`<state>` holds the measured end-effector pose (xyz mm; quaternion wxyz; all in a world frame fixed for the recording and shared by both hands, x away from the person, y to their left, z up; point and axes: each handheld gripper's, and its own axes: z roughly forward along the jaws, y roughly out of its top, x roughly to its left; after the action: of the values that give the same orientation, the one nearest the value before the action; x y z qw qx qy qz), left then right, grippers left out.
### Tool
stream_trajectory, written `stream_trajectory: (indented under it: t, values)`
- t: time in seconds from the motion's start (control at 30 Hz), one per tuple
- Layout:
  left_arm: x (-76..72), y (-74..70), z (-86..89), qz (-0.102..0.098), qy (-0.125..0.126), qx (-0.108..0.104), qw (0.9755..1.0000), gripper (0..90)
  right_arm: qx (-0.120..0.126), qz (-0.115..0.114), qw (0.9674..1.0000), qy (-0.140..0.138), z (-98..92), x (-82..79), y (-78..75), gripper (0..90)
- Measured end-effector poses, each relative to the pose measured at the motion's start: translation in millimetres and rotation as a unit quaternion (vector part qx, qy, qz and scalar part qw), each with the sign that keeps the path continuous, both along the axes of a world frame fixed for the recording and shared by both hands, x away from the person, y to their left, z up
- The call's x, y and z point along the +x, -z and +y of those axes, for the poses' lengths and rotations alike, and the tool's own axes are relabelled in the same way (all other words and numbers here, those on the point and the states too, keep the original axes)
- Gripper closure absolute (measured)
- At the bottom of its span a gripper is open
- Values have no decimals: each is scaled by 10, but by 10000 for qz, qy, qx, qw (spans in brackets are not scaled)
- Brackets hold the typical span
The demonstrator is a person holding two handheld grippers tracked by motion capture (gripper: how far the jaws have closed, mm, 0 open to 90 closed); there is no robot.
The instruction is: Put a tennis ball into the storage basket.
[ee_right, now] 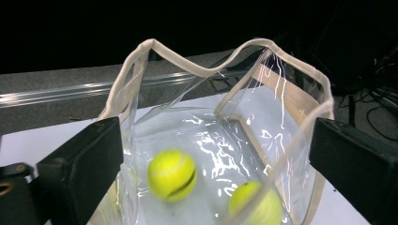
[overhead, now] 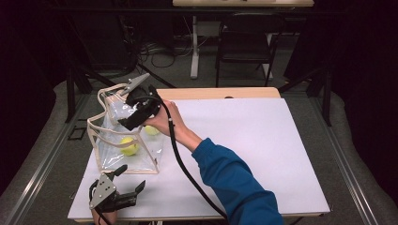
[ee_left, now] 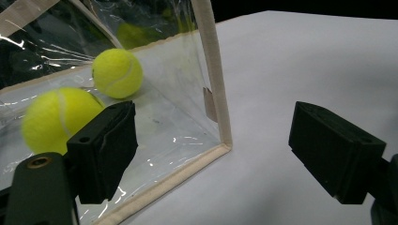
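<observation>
A clear plastic bag [overhead: 123, 140] with beige trim stands open at the left of the white table top [overhead: 244, 140]. Inside lie two yellow tennis balls [overhead: 129, 146] [overhead: 151, 130]. A hand holds my right gripper [overhead: 133, 119] over the bag's mouth, open. In the right gripper view its jaws straddle the bag's rim [ee_right: 197, 70], and both balls [ee_right: 172, 174] [ee_right: 256, 204] rest on the bottom. My left gripper [overhead: 130, 179] sits low near the table's front left, open, facing the bag's front corner [ee_left: 218, 117]. Through the wall I see the balls [ee_left: 117, 72] [ee_left: 58, 117].
A black chair [overhead: 246, 44] and a white table leg [overhead: 194, 47] stand beyond the table, with cables on the floor. The table's wooden far edge [overhead: 216, 93] shows behind the white top. A blue sleeve [overhead: 234, 183] crosses the front middle.
</observation>
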<state>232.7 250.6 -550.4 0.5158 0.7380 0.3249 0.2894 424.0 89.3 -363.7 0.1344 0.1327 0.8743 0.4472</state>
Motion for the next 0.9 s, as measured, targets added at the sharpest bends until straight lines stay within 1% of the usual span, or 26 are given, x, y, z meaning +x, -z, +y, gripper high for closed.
stream_trajectory:
  t: [0.13,0.3,0.67,0.73,0.8,0.9]
  values:
    - [2,2,-8,14,3,-1,10000,160,39,57,10000,-9,-113,-10,-30,0]
    - [7,0,-16,0,6,15,10000,160,59,71,10000,-13,-234,-41,-42,0]
    - [10,-3,-36,11,-6,10,10000,160,151,128,9998,63,-521,-67,-59,0]
    - [11,-2,-40,21,2,1,10000,160,124,163,9997,98,-567,-70,-58,0]
    - [13,-2,-48,-3,-9,2,10000,160,111,165,9997,112,-613,-69,-49,0]
    - [14,1,-51,17,3,2,10000,160,45,169,9998,129,-665,-77,-30,0]
